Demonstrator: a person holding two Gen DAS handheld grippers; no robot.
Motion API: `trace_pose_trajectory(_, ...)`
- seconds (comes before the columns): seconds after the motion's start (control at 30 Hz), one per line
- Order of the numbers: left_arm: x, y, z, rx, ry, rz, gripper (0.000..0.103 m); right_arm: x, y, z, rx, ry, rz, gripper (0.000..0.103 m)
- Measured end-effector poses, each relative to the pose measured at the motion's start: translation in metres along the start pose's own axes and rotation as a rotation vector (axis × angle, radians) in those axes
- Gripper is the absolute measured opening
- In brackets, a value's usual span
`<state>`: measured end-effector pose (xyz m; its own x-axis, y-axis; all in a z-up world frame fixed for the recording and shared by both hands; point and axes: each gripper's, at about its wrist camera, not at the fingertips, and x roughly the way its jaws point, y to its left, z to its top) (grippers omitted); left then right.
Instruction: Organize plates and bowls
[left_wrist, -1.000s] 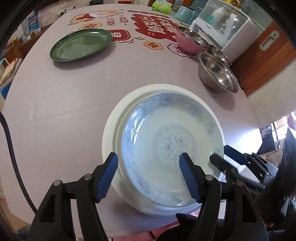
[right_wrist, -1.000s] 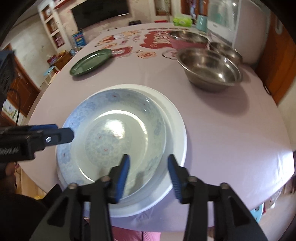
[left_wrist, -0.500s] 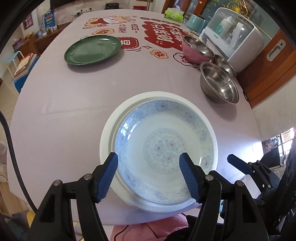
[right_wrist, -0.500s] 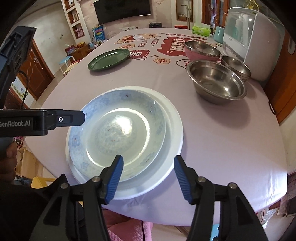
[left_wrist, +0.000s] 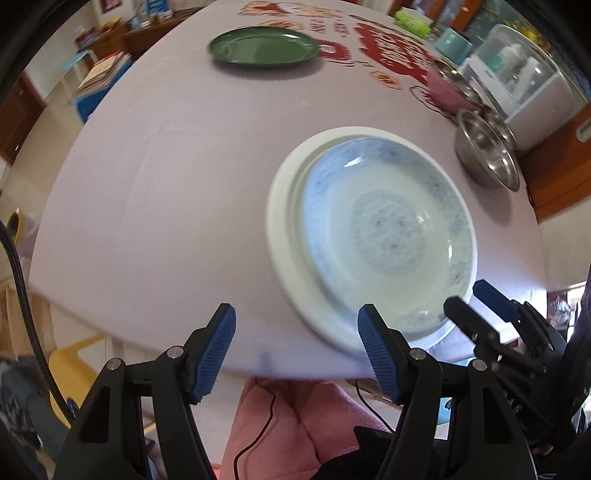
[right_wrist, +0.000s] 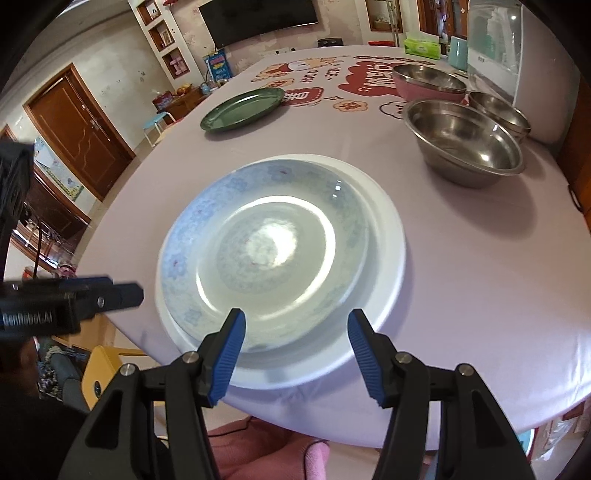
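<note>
A blue-patterned deep plate (left_wrist: 388, 236) (right_wrist: 266, 243) rests inside a larger white plate (left_wrist: 284, 236) (right_wrist: 384, 273) near the table's front edge. A green plate (left_wrist: 264, 46) (right_wrist: 243, 109) lies far back. A pink bowl (left_wrist: 448, 90) (right_wrist: 428, 83) and two steel bowls, one large (left_wrist: 487, 155) (right_wrist: 465, 142) and one small (right_wrist: 498, 110), stand at the right. My left gripper (left_wrist: 295, 350) is open and empty, at the table edge left of the plates. My right gripper (right_wrist: 295, 350) is open and empty, at the plates' near rim.
A white appliance with a clear dome (left_wrist: 524, 77) (right_wrist: 495, 48) stands at the back right beside a teal cup (right_wrist: 458, 51) and a green tissue pack (right_wrist: 421, 46). The lilac tablecloth (left_wrist: 166, 184) has red cartoon prints at the far end. The table edge runs just in front of both grippers.
My left gripper has pulled back and swung left, off the plates. My right gripper has backed away slightly and stays open. The stacked plates have not moved.
</note>
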<state>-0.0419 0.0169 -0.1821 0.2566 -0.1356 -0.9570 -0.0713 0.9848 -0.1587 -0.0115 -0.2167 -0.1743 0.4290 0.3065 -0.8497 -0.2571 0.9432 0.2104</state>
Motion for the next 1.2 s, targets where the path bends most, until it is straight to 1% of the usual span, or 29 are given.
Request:
trace_pose_trajectory(0.07,-0.003,0.008,-0.005,-0.021,-0.009,0.006,0.068,0.001,0.002,0.003,0.009,-0.006,0.016,0.059)
trace_pose_trajectory(0.13,-0.007,0.014,-0.007,-0.035,-0.02,0.013,0.068,0.0,0.006,0.007,0.007,-0.026,-0.003,0.059)
trace_pose_trajectory(0.23,-0.013,0.025,-0.008,-0.054,-0.041,0.018,0.068,-0.002,0.009,0.014,0.01,-0.048,0.015,0.059)
trace_pose_trajectory(0.37,-0.019,0.034,0.0,-0.062,-0.074,0.008,0.068,-0.003,0.019,0.026,-0.009,-0.069,0.006,0.059)
trace_pose_trajectory(0.47,-0.023,0.043,0.013,-0.059,-0.095,-0.006,0.068,-0.001,0.028,0.036,-0.02,-0.08,-0.008,0.059)
trace_pose_trajectory(0.73,-0.029,0.075,0.067,-0.001,-0.131,-0.05,0.068,0.007,0.058,0.067,0.02,-0.121,-0.079,0.059)
trace_pose_trajectory(0.87,-0.029,0.092,0.097,0.027,-0.128,-0.075,0.068,0.013,0.073,0.082,0.044,-0.137,-0.111,0.059)
trace_pose_trajectory(1.07,-0.028,0.12,0.147,0.077,-0.127,-0.086,0.068,0.029,0.092,0.107,0.111,-0.146,-0.15,0.059)
trace_pose_trajectory(1.2,-0.026,0.139,0.176,0.102,-0.123,-0.073,0.068,0.039,0.105,0.12,0.158,-0.15,-0.171,0.059)
